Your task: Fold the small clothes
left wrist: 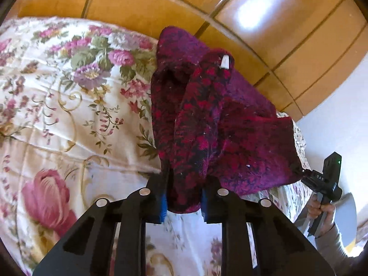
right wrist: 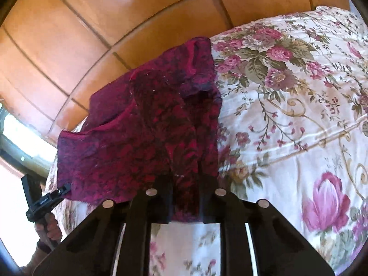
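A small dark red and purple patterned garment (left wrist: pixel 207 124) hangs lifted above the floral bedspread (left wrist: pixel 69 105), stretched between both grippers. My left gripper (left wrist: pixel 184 191) is shut on one corner of its near edge. In that view the right gripper (left wrist: pixel 299 169) pinches the garment's other corner at the far right. A white tag (left wrist: pixel 225 62) shows near the garment's top. In the right wrist view my right gripper (right wrist: pixel 186 197) is shut on the garment (right wrist: pixel 147 124), and the left gripper (right wrist: pixel 65 188) grips its far left corner.
The floral bedspread (right wrist: pixel 299 115) covers the bed under the garment. Orange tiled floor (left wrist: pixel 264 23) lies beyond the bed's edge. A white wall (left wrist: pixel 340 133) stands at the right. A bright window or door frame (right wrist: pixel 16 138) shows at the left.
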Demonstrator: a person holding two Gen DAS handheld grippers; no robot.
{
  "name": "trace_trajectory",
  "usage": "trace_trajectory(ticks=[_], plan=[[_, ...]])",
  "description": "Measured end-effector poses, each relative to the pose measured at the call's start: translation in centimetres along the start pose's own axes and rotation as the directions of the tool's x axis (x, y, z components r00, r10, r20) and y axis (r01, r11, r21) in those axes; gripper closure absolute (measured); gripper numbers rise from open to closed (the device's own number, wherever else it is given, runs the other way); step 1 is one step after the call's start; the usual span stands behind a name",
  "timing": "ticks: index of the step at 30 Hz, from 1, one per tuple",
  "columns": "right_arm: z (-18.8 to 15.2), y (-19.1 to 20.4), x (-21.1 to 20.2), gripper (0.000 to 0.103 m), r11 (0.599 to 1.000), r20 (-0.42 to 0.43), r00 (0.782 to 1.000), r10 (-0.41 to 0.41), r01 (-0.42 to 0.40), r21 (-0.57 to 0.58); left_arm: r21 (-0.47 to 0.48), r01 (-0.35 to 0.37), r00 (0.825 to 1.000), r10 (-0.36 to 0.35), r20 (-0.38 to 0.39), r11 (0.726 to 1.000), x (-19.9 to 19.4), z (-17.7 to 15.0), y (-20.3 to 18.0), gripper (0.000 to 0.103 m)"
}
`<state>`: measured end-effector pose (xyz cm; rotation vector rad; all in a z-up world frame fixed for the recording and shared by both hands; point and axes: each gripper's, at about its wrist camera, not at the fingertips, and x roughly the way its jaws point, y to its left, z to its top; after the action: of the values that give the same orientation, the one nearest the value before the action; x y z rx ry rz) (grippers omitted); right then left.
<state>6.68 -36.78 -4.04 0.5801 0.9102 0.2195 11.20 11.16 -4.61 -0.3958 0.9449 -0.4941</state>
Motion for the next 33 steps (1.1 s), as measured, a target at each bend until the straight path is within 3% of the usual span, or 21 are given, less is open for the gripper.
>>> trace_trajectory(ticks=[8, 11, 13, 14, 16, 18, 22, 25, 29, 33], plan=[[-4.8, -0.2, -5.1, 0.091, 0.996, -0.030, 0.997, 0.075, -0.074, 0.054, -0.043, 0.065, 0.997, -0.067, -0.049, 0.997, -5.2, -7.1, -1.0, 0.083], [-7.0, 0.0, -6.7, 0.091, 0.996, -0.088, 0.993, 0.081, -0.077, 0.047, -0.026, 0.003, 0.996, -0.005, -0.091, 1.000, -6.6, -9.7, -0.7, 0.087], [-8.1, 0.0, -6.6, 0.090, 0.998, -0.125, 0.991, 0.054, -0.050, 0.030, -0.056, 0.022, 0.995, -0.028, -0.099, 0.998, -7.3, -10.4, 0.0, 0.086], [-8.3, 0.1, -6.5, 0.088, 0.999, -0.126, 0.991, 0.040, -0.038, 0.011, -0.077, 0.014, 0.997, -0.020, -0.076, 0.997, -7.8, -10.2, 0.4, 0.081], [-8.1, 0.0, -6.1, 0.061, 1.000, -0.107, 0.994, -0.009, 0.011, 0.021, -0.088, -0.013, 0.999, 0.010, -0.033, 0.996, -8.6, -9.5, 0.4, 0.066], [-7.4, 0.5, -6.3, 0.048, 0.999, -0.063, 0.997, -0.049, 0.050, 0.009, -0.069, -0.067, 0.997, 0.068, 0.023, 0.995, -9.7, -8.3, -0.1, 0.053], [-5.5, 3.2, -7.0, 0.047, 0.983, 0.046, 0.990, -0.130, 0.135, -0.122, 0.033, -0.124, 0.987, 0.120, 0.108, 0.992, -10.5, -5.7, -2.0, 0.053], [-4.2, 5.8, -6.4, 0.047, 0.958, 0.114, 0.980, -0.160, 0.182, -0.222, 0.142, -0.142, 0.986, 0.127, 0.110, 0.980, -9.0, -4.2, -4.0, 0.034], [-2.9, 7.0, -4.2, 0.049, 0.932, 0.125, 0.976, -0.177, 0.207, -0.297, 0.262, -0.166, 0.985, 0.147, 0.091, 0.951, -6.4, -3.3, -5.4, 0.034], [-1.8, 5.6, -1.0, 0.049, 0.948, 0.060, 0.983, -0.172, 0.182, -0.261, 0.287, -0.169, 0.986, 0.159, 0.058, 0.943, -3.6, -2.2, -5.3, 0.034]])
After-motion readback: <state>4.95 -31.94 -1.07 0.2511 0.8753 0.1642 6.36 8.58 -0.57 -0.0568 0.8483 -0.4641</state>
